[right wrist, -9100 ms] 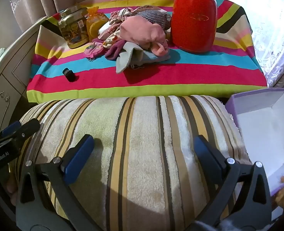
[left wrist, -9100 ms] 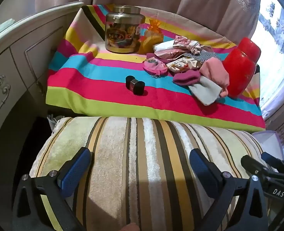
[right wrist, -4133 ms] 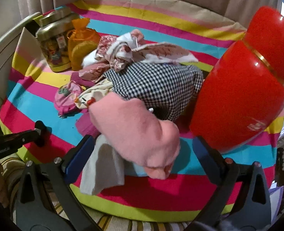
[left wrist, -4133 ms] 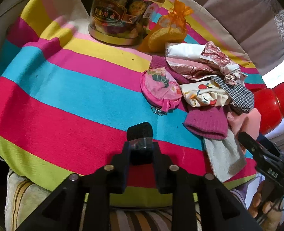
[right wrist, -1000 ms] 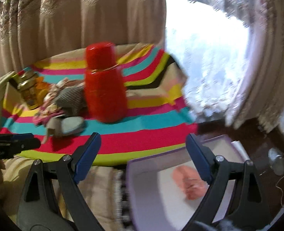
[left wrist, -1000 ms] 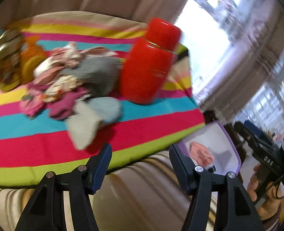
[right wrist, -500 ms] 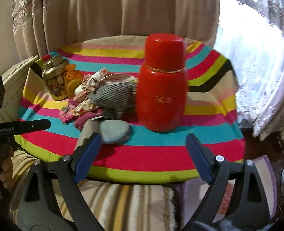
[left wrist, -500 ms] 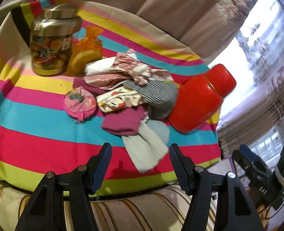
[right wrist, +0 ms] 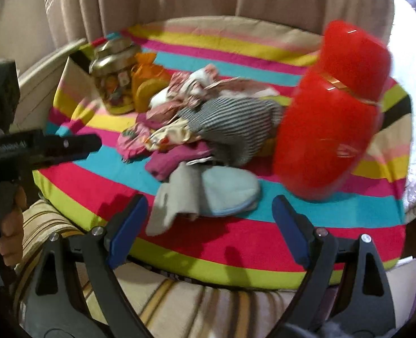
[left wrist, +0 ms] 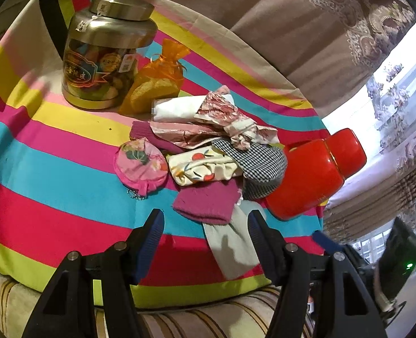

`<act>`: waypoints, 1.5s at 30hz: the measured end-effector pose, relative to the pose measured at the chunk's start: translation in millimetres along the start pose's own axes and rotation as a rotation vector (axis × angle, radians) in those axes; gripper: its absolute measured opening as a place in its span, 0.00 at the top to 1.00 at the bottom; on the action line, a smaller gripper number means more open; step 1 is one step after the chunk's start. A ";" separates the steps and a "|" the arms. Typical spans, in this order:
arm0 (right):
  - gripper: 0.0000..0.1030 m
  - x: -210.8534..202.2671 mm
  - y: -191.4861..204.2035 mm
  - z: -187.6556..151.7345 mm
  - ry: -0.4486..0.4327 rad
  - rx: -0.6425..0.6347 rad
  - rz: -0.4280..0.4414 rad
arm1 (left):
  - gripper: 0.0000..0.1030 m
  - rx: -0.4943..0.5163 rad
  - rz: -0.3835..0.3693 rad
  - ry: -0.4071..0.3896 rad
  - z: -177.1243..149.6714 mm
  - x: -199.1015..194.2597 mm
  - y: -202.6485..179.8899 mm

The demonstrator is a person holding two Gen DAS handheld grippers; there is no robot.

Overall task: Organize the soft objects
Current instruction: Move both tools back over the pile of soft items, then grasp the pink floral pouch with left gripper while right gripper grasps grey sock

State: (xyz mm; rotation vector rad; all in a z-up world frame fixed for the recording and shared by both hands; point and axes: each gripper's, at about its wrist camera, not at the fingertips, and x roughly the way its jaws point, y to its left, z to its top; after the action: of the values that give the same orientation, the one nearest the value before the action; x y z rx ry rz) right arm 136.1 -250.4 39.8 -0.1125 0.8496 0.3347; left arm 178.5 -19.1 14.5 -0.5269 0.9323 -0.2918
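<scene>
Striped cloth (left wrist: 53, 169) carries a jumbled soft pile (left wrist: 208, 152).

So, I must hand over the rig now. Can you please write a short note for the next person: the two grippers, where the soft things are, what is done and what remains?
Left gripper: open, holds nothing, hovers near the grey cloth and the magenta knit piece.
Right gripper: open, holds nothing, faces the pale blue piece.
The pile of soft things lies on the striped cloth between the snack jar and the red flask: pink pouch, fruit-print fabric, checked fabric.
Done: nothing can be confirmed from these views.
Left: the whole pile.
</scene>
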 end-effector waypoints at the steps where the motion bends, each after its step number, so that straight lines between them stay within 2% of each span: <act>1: 0.12 4.5 2.3 0.5 0.010 -0.004 0.005 | 0.39 -0.003 0.000 -0.001 1.7 0.8 1.4; 9: 0.12 45.9 19.1 3.1 0.079 -0.041 0.020 | 0.39 -0.048 0.011 0.001 12.7 13.9 21.0; 12: 0.12 53.7 20.0 5.4 0.086 -0.047 0.016 | 0.39 -0.059 0.036 -0.001 18.0 19.7 30.7; 14: 0.13 59.9 19.3 7.7 0.090 -0.044 0.014 | 0.39 -0.053 0.082 -0.007 22.1 24.4 35.2; 17: 0.20 67.8 19.7 9.4 0.102 -0.047 0.015 | 0.39 -0.005 0.179 -0.001 28.9 37.3 38.4; 22: 0.34 80.4 19.9 8.8 0.129 -0.044 0.035 | 0.39 0.121 0.306 0.066 34.3 73.5 36.8; 25: 0.46 84.0 18.2 7.6 0.137 -0.037 0.053 | 0.31 0.200 0.346 0.109 31.0 91.4 30.8; 27: 0.56 85.6 17.8 6.5 0.143 -0.034 0.070 | 0.29 0.221 0.367 0.123 30.5 98.9 29.8; 31: 0.68 89.5 17.9 3.8 0.151 -0.030 0.097 | 0.27 0.268 0.406 0.150 33.8 115.5 28.3; 33: 0.77 89.1 18.6 4.2 0.146 -0.031 0.106 | 0.27 0.286 0.437 0.148 37.5 122.4 29.2; 37: 0.83 85.5 16.7 2.9 0.139 -0.022 0.127 | 0.32 0.338 0.472 0.134 42.8 132.3 26.1; 45: 0.89 60.1 14.7 -6.3 0.125 -0.001 0.155 | 0.35 0.313 0.448 0.096 39.7 116.4 21.0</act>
State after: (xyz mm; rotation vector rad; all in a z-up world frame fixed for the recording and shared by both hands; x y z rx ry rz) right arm 163.5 -223.3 -9.0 -0.0689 0.9842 0.4769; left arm 277.8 -42.7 -57.3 -0.0103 1.0466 -0.0533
